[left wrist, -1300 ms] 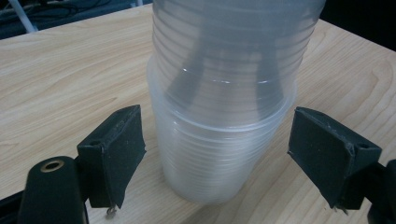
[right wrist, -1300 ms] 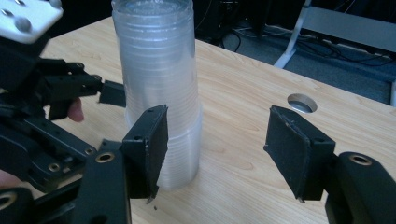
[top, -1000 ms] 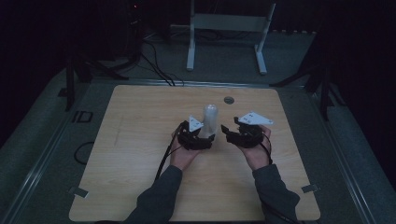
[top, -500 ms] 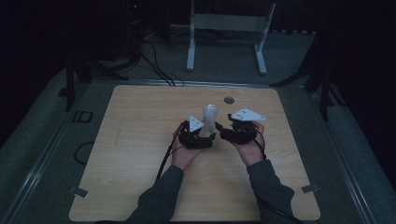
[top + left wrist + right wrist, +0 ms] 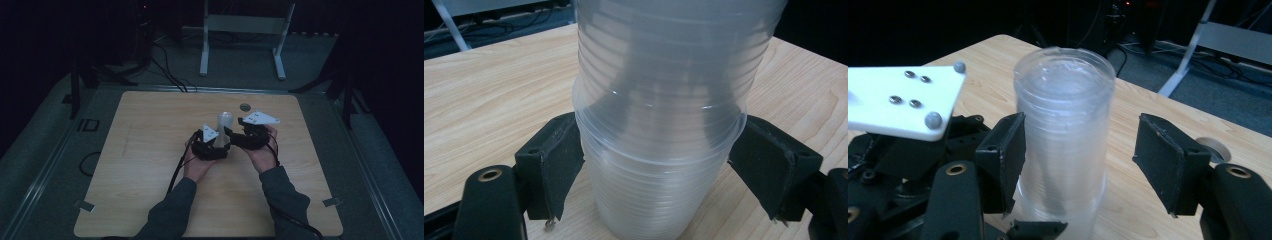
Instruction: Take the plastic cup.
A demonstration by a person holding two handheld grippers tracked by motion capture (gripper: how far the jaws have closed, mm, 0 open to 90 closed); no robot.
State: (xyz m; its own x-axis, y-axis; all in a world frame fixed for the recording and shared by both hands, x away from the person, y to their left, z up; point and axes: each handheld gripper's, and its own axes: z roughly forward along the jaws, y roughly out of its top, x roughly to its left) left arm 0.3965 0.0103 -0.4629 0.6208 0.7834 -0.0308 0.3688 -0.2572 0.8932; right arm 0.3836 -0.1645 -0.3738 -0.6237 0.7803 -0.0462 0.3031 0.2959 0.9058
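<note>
I saw the left gripper (image 5: 214,141) clenched on the lower cup rim of the tall stack of clear ribbed plastic cups (image 5: 224,125), which stood between its fingers (image 5: 555,165) on the pale wooden table (image 5: 150,150). The right gripper (image 5: 1083,160) was released, its fingers (image 5: 1168,165) spread around the upper stack.

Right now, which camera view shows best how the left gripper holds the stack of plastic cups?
The left gripper view: both black pads press the lower cup of the stack of plastic cups. The right gripper view shows the stack's upper part between open jaws. The high view shows it small.
</note>
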